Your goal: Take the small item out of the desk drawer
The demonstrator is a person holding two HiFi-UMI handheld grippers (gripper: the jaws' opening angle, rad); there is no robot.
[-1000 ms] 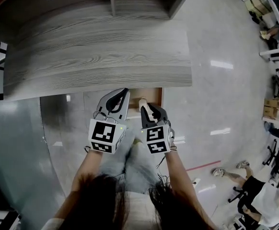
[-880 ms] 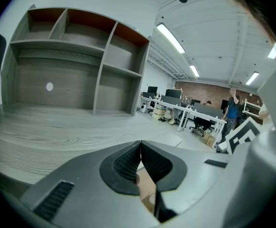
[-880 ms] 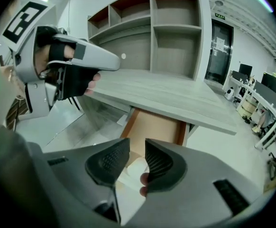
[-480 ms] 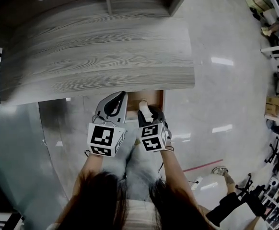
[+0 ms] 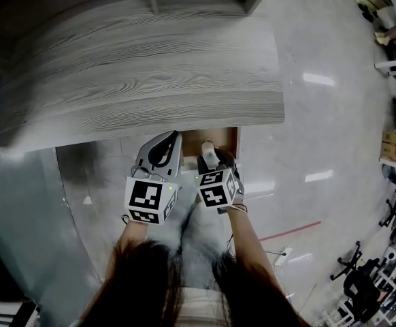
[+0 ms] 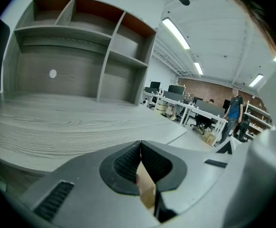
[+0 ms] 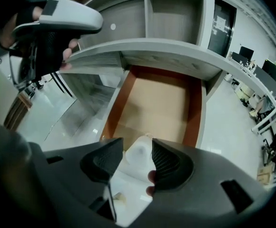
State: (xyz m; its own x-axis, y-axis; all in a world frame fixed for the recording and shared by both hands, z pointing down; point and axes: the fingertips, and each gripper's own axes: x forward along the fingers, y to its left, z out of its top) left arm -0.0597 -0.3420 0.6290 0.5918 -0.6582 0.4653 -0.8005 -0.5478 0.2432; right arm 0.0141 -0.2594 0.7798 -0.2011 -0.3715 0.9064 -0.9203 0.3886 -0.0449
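The desk drawer [image 5: 223, 136] stands pulled out under the grey wooden desk top [image 5: 143, 73]; its brown bottom [image 7: 159, 103] looks bare. A small white item [image 7: 139, 155] sits between the jaws of my right gripper [image 7: 137, 159], which points steeply down over the drawer's front. Those jaws have just been opening, and a gap shows beside the left pad. From the head view the item [image 5: 209, 155] shows at the tips of the right gripper [image 5: 212, 162]. My left gripper [image 5: 165, 142] hovers left of the drawer, shut on nothing [image 6: 139, 148].
A shelf unit [image 6: 81, 46] rises at the back of the desk. A grey glassy panel [image 5: 21, 203] stands at the left, and shiny floor [image 5: 320, 148] with a red line [image 5: 290, 231] lies at the right. Office desks and people [image 6: 209, 113] are far off.
Both grippers have sunk a little toward the drawer. The right one has tipped more steeply downward, its marker cube now tilted. The white item stays at its jaw tips.
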